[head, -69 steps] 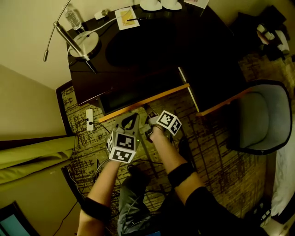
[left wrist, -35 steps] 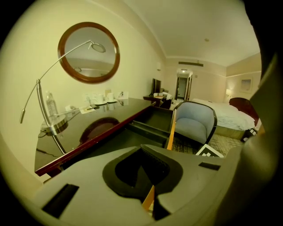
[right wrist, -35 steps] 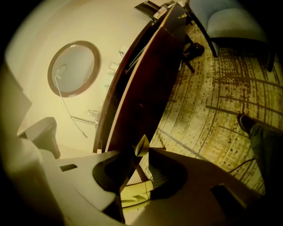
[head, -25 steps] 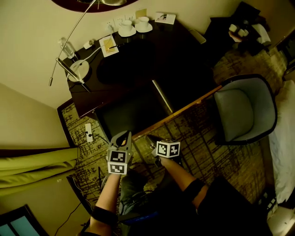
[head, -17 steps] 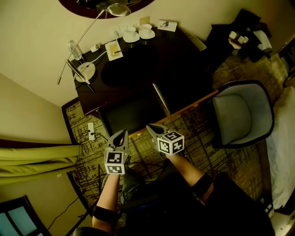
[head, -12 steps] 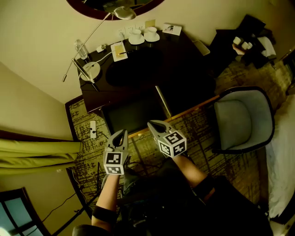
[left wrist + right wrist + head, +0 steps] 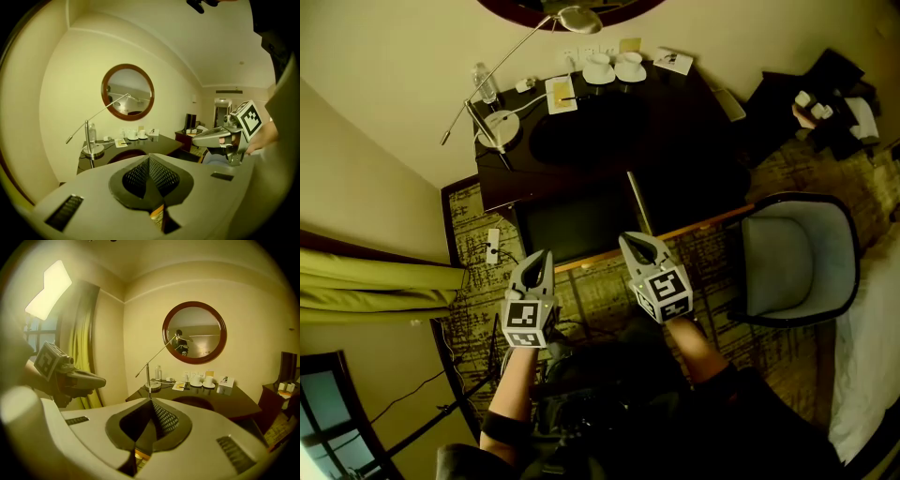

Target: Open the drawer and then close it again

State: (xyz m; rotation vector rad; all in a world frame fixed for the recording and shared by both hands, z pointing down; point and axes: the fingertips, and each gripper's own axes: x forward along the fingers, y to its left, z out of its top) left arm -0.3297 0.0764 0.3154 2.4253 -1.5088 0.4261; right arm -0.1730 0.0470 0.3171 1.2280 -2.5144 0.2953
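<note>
No text readable; desk card (image 7: pixel 674 62) seemingly too small.

Dark desk (image 7: pixel 675 131); lamp (image 7: pixel 499 125), cups (image 7: pixel 600 68), bottle (image 7: pixel 485 82) atop

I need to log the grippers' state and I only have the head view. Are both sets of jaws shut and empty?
Observer: In its own view, the left gripper has its jaws together with nothing between them.
Operator: And the right one?
Observer: The right gripper is the same: the jaws meet at the tips and are empty.
Operator: What are they facing?
Observer: Both point across the dark desk at a round brown-framed mirror on the wall. Your view cuts most of it off at the top edge.
</note>
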